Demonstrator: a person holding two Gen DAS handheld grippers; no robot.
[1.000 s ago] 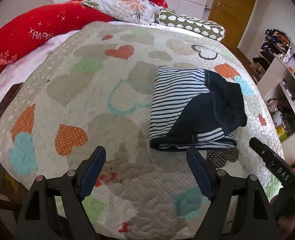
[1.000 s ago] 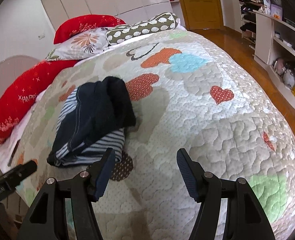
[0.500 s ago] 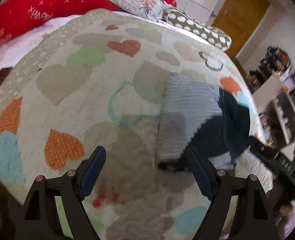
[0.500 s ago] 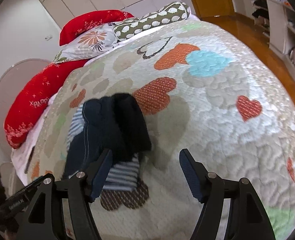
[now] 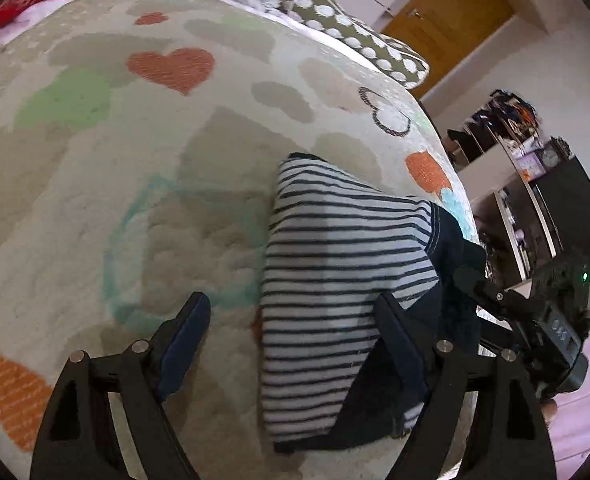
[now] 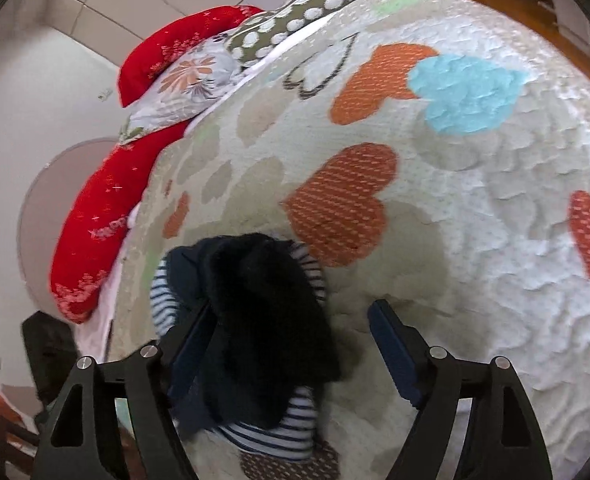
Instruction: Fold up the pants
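A: Bed [image 5: 95,208] quilted. Pants [image 5: 335,280], striped and dark, lay bundled at 4 o'clock of centre.

B: Left claw [image 5: 291,328] wide, empty. Right claw [image 6: 287,340] wide, jaws just opening, straddling the dark cloth. Advise pinching separate corners before spreading.

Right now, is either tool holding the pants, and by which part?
Nothing is held. The left tool and right tool both stand open over the near end of the folded pants; the right's jaws have just been opening.
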